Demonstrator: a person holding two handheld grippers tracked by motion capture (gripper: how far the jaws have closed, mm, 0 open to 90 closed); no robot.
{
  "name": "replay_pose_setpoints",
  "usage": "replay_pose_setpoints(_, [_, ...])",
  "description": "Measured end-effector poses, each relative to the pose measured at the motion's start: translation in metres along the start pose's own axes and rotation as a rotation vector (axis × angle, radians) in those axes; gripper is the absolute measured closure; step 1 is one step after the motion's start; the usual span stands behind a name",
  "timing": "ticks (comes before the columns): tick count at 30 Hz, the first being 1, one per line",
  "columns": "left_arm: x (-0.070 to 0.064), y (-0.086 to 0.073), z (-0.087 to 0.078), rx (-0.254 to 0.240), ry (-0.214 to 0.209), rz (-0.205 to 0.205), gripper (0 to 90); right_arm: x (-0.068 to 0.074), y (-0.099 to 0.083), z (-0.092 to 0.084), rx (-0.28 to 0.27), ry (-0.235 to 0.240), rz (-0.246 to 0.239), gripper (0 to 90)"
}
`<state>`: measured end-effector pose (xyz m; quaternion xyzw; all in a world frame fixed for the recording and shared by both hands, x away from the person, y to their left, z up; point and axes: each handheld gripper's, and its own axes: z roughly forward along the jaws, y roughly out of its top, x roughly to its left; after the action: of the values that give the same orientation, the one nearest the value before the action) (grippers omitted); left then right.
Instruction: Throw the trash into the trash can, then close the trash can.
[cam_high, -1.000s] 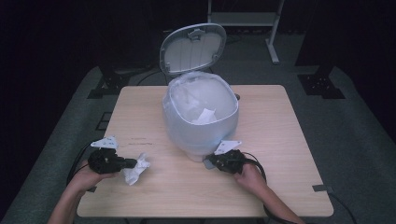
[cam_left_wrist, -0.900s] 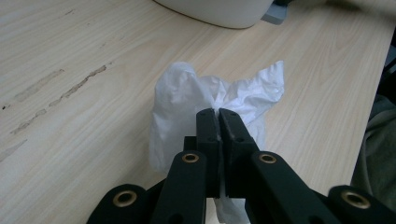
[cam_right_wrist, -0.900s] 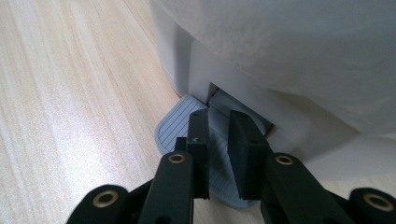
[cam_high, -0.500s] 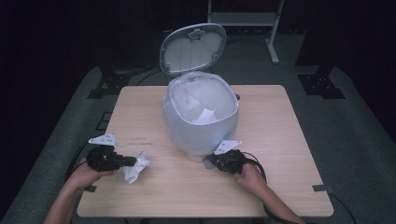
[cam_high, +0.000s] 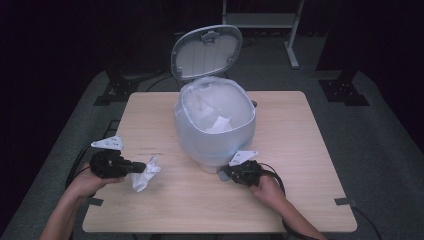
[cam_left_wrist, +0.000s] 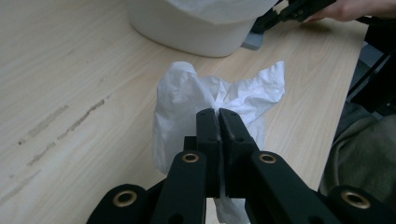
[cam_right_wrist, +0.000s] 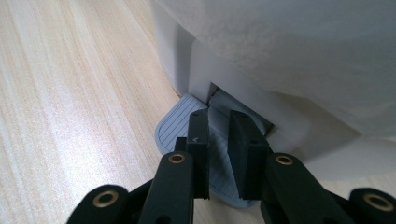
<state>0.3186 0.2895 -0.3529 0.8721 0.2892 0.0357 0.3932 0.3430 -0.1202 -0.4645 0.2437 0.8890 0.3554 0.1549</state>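
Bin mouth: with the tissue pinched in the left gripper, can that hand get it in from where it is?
Probably yes. The lid stands open, the right gripper presses the pedal, and bare table lies between the left gripper with its tissue and the bin.

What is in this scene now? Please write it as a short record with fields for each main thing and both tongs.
bin: white pedal waste bin with clear plastic liner, standing on the light wooden table
lid: grey oval bin lid, raised open
pedal: grey ribbed foot pedal at the bin's base
inside bin: a piece of white paper
left tongs: shut on the crumpled white tissue
right tongs: jaws nearly together, pressing down on the pedal
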Motion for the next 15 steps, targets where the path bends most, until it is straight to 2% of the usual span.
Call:
replay_pose_setpoints(5, [-0.006, 0.014, -0.012, 0.000, 0.006, 0.027, 87.6, 0.000, 0.000, 0.000, -0.001, 0.003, 0.004, 77.9])
replay_pose_setpoints(15, [-0.015, 0.030, -0.022, -0.004, -0.022, 0.055, 87.6, 0.000, 0.000, 0.000, -0.005, -0.002, 0.004, 77.9])
